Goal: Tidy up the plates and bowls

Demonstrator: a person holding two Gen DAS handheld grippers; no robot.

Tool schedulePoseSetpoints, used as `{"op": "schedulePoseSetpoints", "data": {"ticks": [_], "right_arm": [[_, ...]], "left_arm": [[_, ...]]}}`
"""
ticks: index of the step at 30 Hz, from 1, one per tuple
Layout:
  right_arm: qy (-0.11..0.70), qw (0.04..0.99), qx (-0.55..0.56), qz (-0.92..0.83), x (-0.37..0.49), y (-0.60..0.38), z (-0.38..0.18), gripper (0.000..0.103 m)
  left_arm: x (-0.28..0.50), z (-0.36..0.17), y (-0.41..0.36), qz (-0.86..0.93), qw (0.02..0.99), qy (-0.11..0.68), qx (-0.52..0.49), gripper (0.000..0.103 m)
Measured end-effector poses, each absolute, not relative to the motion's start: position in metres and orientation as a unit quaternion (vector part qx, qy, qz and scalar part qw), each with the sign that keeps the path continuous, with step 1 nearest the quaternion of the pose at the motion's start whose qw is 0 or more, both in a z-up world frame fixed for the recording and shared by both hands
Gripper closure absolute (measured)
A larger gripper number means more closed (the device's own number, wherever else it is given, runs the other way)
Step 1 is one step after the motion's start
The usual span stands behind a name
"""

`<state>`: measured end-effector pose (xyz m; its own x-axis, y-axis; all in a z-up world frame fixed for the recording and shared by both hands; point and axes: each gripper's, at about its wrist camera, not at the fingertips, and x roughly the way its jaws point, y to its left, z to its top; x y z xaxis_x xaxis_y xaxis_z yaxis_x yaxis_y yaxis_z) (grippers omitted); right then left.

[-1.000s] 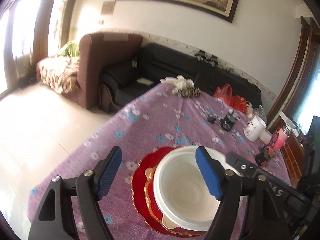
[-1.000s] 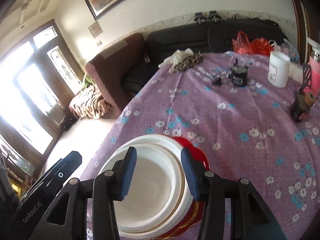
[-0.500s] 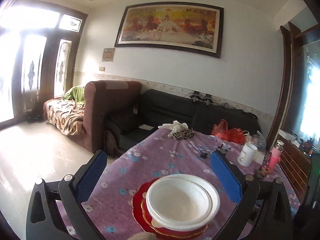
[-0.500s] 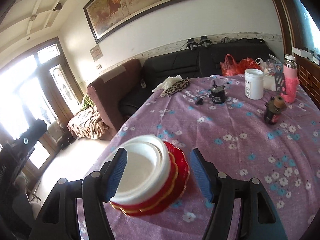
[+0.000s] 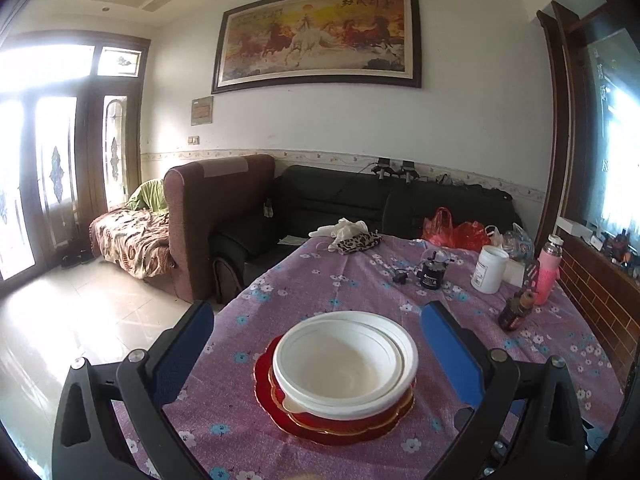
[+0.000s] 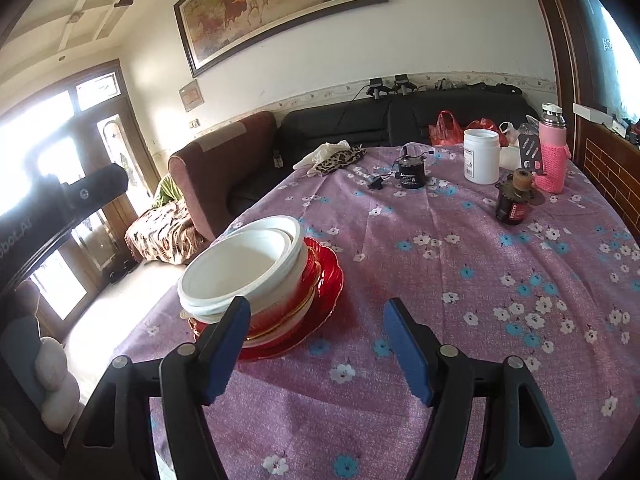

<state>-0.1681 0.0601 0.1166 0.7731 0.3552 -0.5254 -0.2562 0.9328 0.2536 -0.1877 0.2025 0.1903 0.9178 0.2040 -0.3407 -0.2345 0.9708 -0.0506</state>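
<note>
Bowls point(image 5: 344, 364) nest on plates point(image 5: 276, 400) atop the table point(image 5: 360, 280).

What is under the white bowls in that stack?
The nested white bowls sit in a red bowl with a gold rim, which rests on a red plate. The plate's centre and the red bowl's inside are covered.

Glossy red plate point(image 5: 276, 396), matt white plastic bowls point(image 5: 344, 364), woven floral tablecloth point(image 6: 460, 280)

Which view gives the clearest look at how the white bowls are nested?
The left wrist view: it looks down into the white bowls, both rims unobstructed on the red plate. The right wrist view shows the stack side-on, partly behind one finger.
</note>
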Motion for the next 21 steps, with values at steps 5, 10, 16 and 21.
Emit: {"op": "schedulePoseSetpoints", "data": {"ticks": [5,10,16,21], "right_arm": [[0.291,0.94,0.078,0.16,-0.177,0.052,0.114,0.026],[0.293,0.939,0.093,0.154,-0.178,0.034,0.108,0.024],[0.301,0.936,0.123,0.132,-0.176,0.0,0.097,0.024],[0.305,0.936,0.141,0.107,-0.176,-0.031,0.092,0.024]], "left_arm": [[-0.186,0.189,0.186,0.102,0.978,0.18,-0.03,0.0],[-0.18,0.182,0.163,0.091,0.976,0.199,-0.011,0.0],[-0.169,0.174,0.134,0.07,0.973,0.218,0.015,0.0],[-0.161,0.168,0.114,0.052,0.971,0.233,0.027,0.0]]}}
